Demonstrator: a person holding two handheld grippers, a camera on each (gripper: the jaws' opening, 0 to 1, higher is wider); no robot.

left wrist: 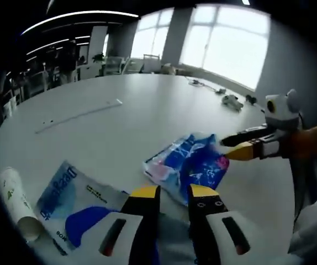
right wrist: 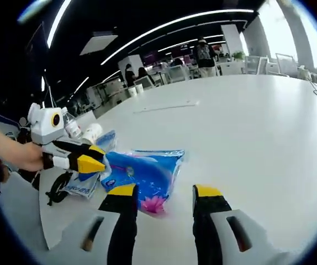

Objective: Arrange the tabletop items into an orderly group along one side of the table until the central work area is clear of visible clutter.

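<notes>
In the left gripper view, a blue, white and pink plastic packet lies flat on the white tabletop at centre frame, just above the yellow tips of the left hand-held gripper, whose jaws stand spread with nothing between them. A second flat pouch with blue print lies at lower left, partly under the left jaw. Beside it, at the far left edge, a white paper cup lies on its side with its open mouth toward the bottom of the frame; what is inside cannot be told. The right hand-held gripper comes in from the right, held by a person's hand, its tips at the packet's right corner; whether they pinch the wrapper cannot be told there.

In the right gripper view, the right hand-held gripper's own jaws stand apart, with the packet lying just above the left jaw. The left hand-held gripper enters at left, at the packet's left end. A clear bottle and the cup sit behind it.

The upper part of the tabletop lies broad and open; small cabled items sit near its far right edge, and a long pale strip lies at upper left.
</notes>
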